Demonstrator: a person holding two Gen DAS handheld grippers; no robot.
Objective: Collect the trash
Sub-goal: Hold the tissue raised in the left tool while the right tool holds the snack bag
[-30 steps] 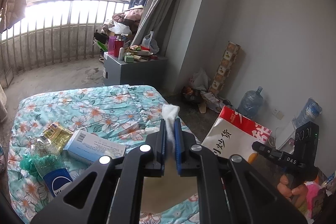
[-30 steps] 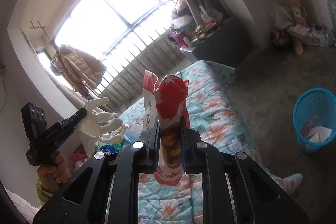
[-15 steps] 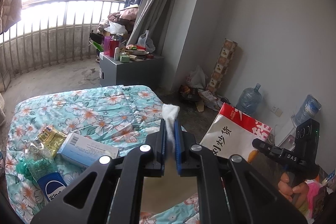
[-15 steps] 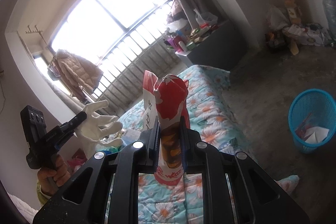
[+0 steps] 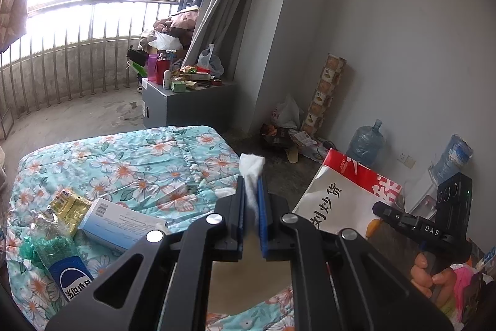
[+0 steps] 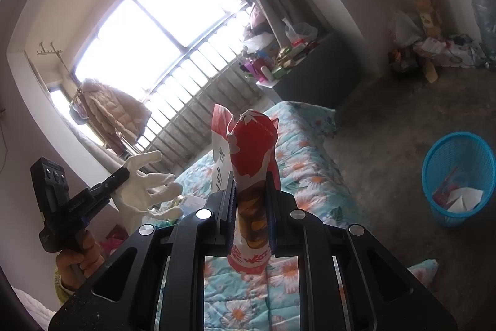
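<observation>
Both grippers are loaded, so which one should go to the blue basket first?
Probably the right gripper: its view shows the blue basket on the floor close by, and it holds the red-and-white bag. The left gripper, gripping the white glove, shows no basket.

Most of the white glove (image 5: pixel 251 176) is hidden between the left tongs (image 5: pixel 251 207) in the left wrist view; only a tuft is seen above them. The lower half of the red and white snack bag (image 6: pixel 252 151) is covered by the right tongs (image 6: pixel 251 207) in the right wrist view. The print on the pale blue box (image 5: pixel 121 219) on the bed (image 5: pixel 148 157) is too small to be read. The contents of the blue basket (image 6: pixel 458 176) cannot be identified beyond crumpled paper. The items on the grey cabinet (image 5: pixel 186 101) cannot be told apart.
</observation>
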